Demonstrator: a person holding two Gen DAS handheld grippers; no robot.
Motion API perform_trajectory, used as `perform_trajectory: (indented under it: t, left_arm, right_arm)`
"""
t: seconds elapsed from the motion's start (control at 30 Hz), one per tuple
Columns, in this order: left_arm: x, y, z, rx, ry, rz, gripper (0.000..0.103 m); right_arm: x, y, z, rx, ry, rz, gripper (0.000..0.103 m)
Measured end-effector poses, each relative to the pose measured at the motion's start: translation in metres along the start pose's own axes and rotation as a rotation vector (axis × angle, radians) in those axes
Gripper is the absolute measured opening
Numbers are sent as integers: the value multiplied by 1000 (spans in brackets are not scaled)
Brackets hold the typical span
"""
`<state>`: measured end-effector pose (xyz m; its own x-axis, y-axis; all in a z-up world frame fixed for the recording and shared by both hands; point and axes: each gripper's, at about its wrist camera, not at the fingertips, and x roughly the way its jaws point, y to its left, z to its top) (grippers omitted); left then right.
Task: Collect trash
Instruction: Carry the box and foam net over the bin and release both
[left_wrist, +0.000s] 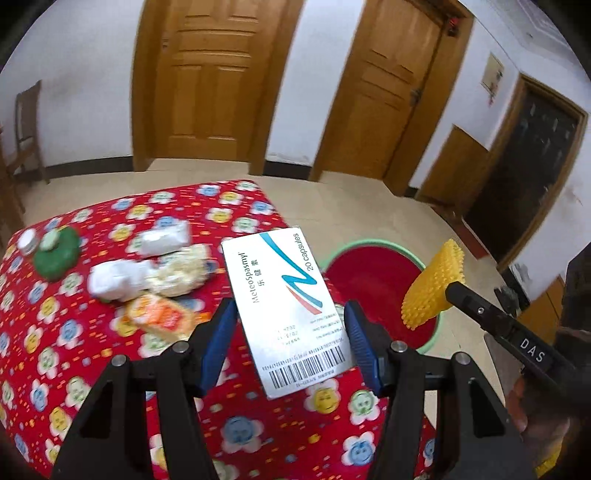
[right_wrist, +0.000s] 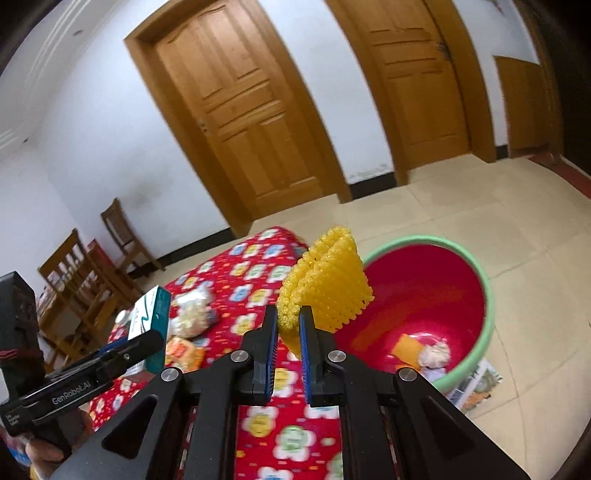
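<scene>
My left gripper (left_wrist: 290, 321) is shut on a white medicine box (left_wrist: 284, 310) marked "20 capsules" and holds it above the table's right edge; the box also shows in the right wrist view (right_wrist: 149, 314). My right gripper (right_wrist: 288, 325) is shut on a yellow foam net (right_wrist: 325, 284) and holds it above the near rim of a red basin with a green rim (right_wrist: 417, 295). The net (left_wrist: 432, 284) and the basin (left_wrist: 373, 277) also show in the left wrist view. The basin stands on the floor and holds an orange wrapper (right_wrist: 404, 347) and crumpled paper (right_wrist: 434, 354).
On the red flowered tablecloth (left_wrist: 92, 350) lie crumpled white tissues (left_wrist: 114, 280), a clear snack bag (left_wrist: 184, 269), an orange packet (left_wrist: 159, 314), a white packet (left_wrist: 166, 240) and green lids (left_wrist: 55, 254). Wooden chairs (right_wrist: 85, 273) stand at the left. Papers (right_wrist: 476, 384) lie under the basin.
</scene>
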<state>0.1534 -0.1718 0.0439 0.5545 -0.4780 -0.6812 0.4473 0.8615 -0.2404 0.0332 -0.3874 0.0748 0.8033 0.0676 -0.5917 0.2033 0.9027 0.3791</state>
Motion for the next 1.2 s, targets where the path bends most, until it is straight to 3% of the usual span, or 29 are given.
perform_trajectory:
  t: [0.33, 0.63, 0.83, 0.97, 1.2]
  left_arm:
    - [77, -56, 7, 92, 98, -61, 61]
    - [138, -78, 9, 123, 179, -104, 61]
    - [149, -87, 9, 143, 185, -105, 61]
    - [148, -91, 8, 151, 185, -97, 61]
    - [134, -89, 8, 151, 170, -78, 61]
  right_arm:
    - [20, -59, 0, 88, 44, -79, 12]
    - [43, -96, -3, 140, 88, -113, 14]
    - [52, -106, -3, 149, 107, -126, 17]
    - [52, -110, -5, 159, 109, -124, 29]
    - [47, -110, -6, 161, 102, -122, 31]
